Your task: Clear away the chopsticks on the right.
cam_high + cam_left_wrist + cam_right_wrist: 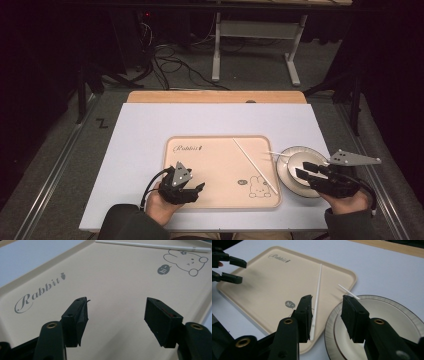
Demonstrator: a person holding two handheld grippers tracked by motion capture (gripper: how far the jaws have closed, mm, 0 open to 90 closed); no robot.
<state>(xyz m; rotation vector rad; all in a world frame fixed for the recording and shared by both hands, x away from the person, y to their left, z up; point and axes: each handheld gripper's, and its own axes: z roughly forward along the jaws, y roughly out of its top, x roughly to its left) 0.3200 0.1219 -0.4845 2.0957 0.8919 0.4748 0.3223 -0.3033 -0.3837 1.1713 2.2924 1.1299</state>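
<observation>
So, nearest the person, the left hand-held gripper (192, 189) hangs low over the near left part of the beige tray (220, 202), jaws spread wide with nothing between them. In the left gripper view its pads sit over bare tray, with the "Rabbit" lettering off to one side and the bunny drawing further ahead. It looks parked there, maybe to steady the tray if needed, though it isn't touching it as far as I can tell.

The right hand-held gripper (309, 170) is over the near edge of the plate (286, 172), which sits on the bench (140, 150) just beside the tray's right rim. Its jaws stand apart too, and nothing is gripped.

Just left of that gripper, one white chopstick (254, 164) lies flat on the tray, running diagonally from near the bunny up toward the far edge. Just beyond the gripper's tips, the second chopstick (278, 154) rests with one end up on the plate's far rim and the other poking toward the tray corner. My guess is it's propped on the rim so there's a gap under it, which is easier to pinch than a stick lying flat. The right gripper is closest to it, so that one's probably the next pick.
</observation>
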